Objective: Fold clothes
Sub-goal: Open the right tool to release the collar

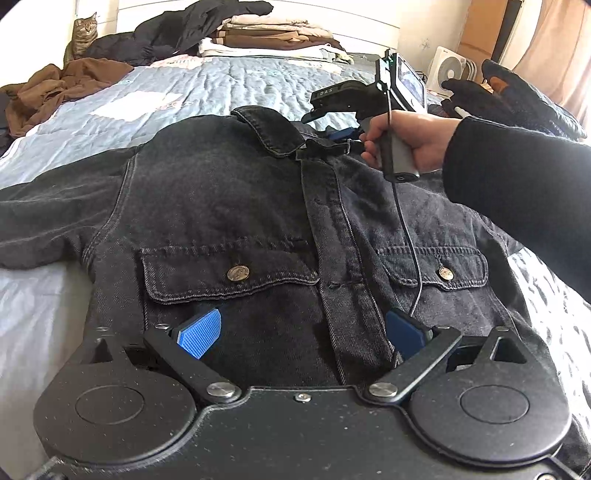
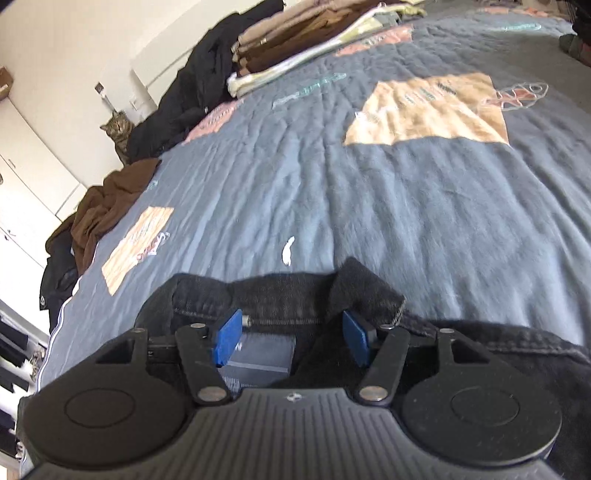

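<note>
Left wrist view, near to far: my left gripper (image 1: 301, 334) hangs over the denim jacket (image 1: 236, 206) at chest-pocket level, jaws spread, holding nothing. Jacket lies front-up, flat on the bed (image 1: 207, 85), placket closed, sleeves out sideways. Long axis runs hem at the near edge to collar (image 1: 271, 129) toward the far edge w/ the folded stack (image 1: 273, 35). My right gripper (image 2: 291, 336) sits at the collar, jaws apart, pads either side of the neck label (image 2: 258, 360); no grip seen. Judgement: garment spread, fold pending; next move needs a firm pinch on cloth. Cat (image 1: 82, 35) at far corner.
</note>
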The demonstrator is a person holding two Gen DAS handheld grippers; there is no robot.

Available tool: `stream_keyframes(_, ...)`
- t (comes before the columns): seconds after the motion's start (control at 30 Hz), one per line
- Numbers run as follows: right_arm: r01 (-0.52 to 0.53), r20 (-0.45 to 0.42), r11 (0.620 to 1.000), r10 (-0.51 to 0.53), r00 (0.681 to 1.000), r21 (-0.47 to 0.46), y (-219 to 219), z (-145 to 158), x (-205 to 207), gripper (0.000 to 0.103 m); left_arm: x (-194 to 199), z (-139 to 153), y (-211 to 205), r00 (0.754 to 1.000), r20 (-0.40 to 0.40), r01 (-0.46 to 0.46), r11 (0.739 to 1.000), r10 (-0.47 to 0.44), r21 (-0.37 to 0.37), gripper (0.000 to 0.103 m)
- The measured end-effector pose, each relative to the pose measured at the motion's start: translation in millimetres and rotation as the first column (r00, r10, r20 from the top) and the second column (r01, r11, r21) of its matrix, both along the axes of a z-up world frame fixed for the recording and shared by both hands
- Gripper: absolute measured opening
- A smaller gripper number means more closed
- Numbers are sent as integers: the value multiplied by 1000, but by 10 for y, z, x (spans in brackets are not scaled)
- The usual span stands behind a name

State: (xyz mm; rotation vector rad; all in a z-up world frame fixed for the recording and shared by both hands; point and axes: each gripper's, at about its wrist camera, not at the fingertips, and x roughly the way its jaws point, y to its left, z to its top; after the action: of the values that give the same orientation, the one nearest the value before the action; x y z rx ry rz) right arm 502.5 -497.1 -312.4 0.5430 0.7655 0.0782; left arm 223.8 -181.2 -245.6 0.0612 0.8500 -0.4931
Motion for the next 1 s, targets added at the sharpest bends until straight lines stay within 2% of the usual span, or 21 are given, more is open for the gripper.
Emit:
stream_keyframes(0.17, 4, 30, 1000, -4, 1000, 1, -1, 182, -102, 60, 15, 5, 25, 1000, 2, -11, 1000, 11, -5, 96)
stream_keyframes(0.27, 27, 70, 1000, -26, 997, -12, -7, 447, -345, 61, 40, 40, 79, 999, 6, -35, 999, 35, -27, 96)
stream_keyframes(0.33, 0, 93, 999, 4, 996, -41, 47, 622, -578, 61, 47, 69, 117, 999, 7, -51, 998, 51, -43, 96)
stream_keyframes(0.47, -44, 107, 987, 61, 992, -152, 227, 949, -1166, 64, 42, 161, 157, 998, 20, -65, 995, 67, -71, 96)
stream_keyframes(0.7, -46, 157, 984, 73, 985, -171, 410, 1390, -2467, 74, 4, 345, 189, 995, 57, -76, 991, 83, -113, 96)
stream_keyframes(0.9, 63, 166, 967, -22, 986, -245, 433, 1754, -3384, 86, -141, 504, 67, 991, 115, -51, 994, 62, -92, 96)
stream_keyframes(1.0, 71, 155, 953, -26, 988, -295, 516, 1749, -3682, 89, -219, 575, -6, 989, 142, -38, 996, 49, -77, 97)
